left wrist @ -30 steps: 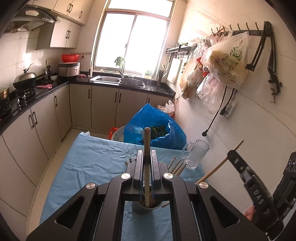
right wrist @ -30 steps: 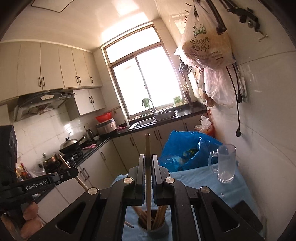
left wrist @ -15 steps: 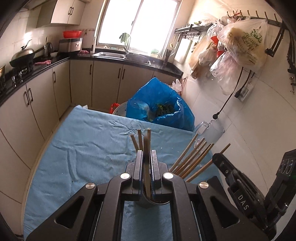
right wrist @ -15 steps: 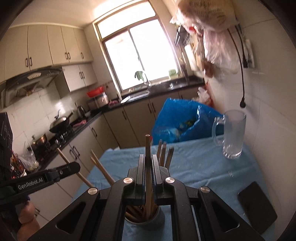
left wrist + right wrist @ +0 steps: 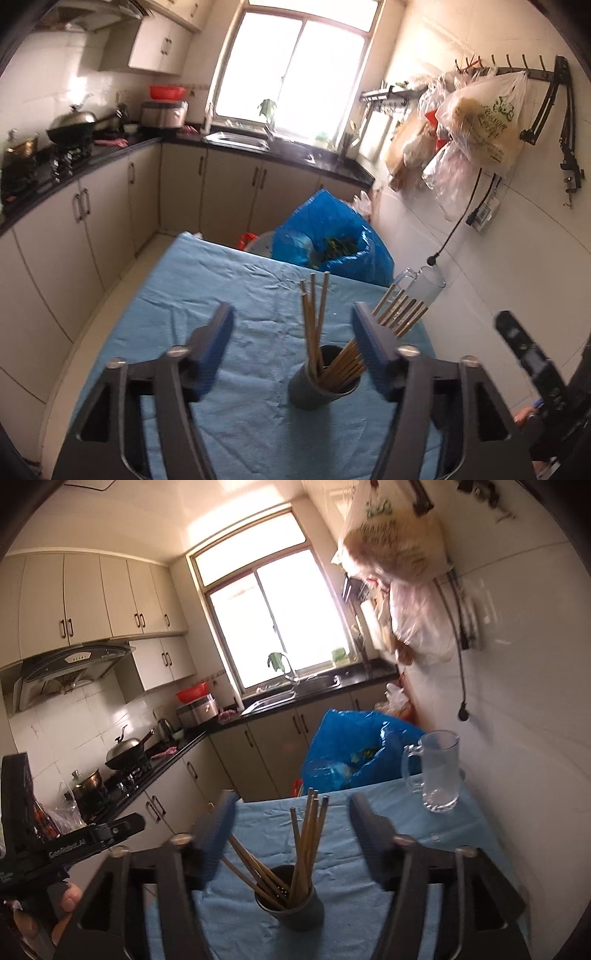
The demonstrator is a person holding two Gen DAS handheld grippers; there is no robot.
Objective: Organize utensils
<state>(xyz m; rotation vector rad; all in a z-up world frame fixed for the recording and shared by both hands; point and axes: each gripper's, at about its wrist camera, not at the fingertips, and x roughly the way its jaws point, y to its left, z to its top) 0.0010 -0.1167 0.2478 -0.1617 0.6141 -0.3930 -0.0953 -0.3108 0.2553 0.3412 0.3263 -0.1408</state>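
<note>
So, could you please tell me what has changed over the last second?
Both grippers, left and right, opened their jaws and let go of the chopstick each held; those sticks now stand in the dark cup with the other chopsticks. The cup, the glass mug and the blue cloth stayed put.

Black grippers [image 5: 291,325] w/ blue jaws, silver screws, "GenRobot.AI" mark.
</note>
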